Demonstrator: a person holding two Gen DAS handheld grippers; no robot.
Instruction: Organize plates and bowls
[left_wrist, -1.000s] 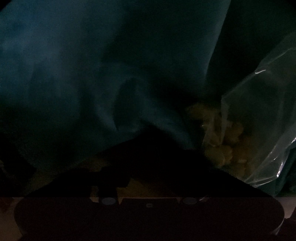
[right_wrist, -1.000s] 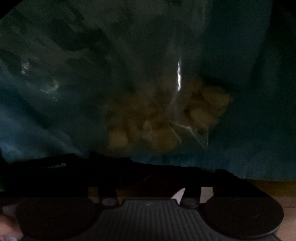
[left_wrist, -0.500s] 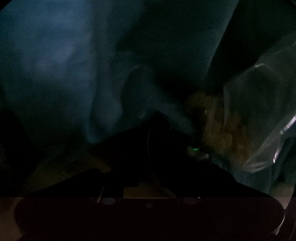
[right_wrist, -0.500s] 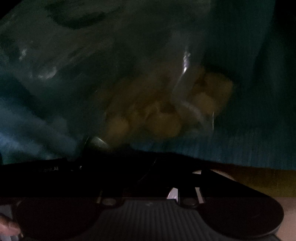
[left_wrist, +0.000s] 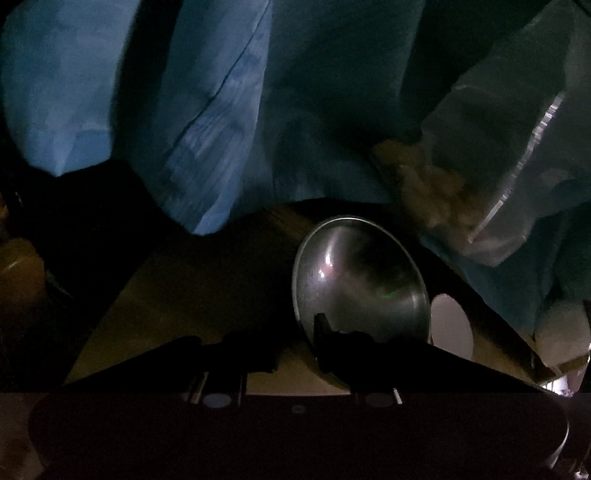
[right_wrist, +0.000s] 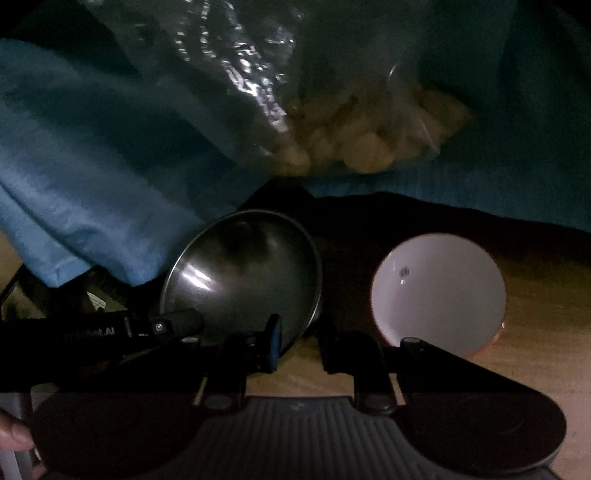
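- Just ahead of the down-angled left tongs (left_wrist: 295, 347): metal bowl (left_wrist: 362, 280), mouth facing them; tips close together, grip unclear.
- Right tongs (right_wrist: 301, 347) likewise; white bowl (right_wrist: 439, 291) to their right.

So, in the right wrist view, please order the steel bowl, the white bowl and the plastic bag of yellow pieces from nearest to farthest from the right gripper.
1. Steel bowl, just ahead, left.
2. White bowl, ahead, right, nearly as close.
3. Plastic bag, beyond both, on blue cloth.
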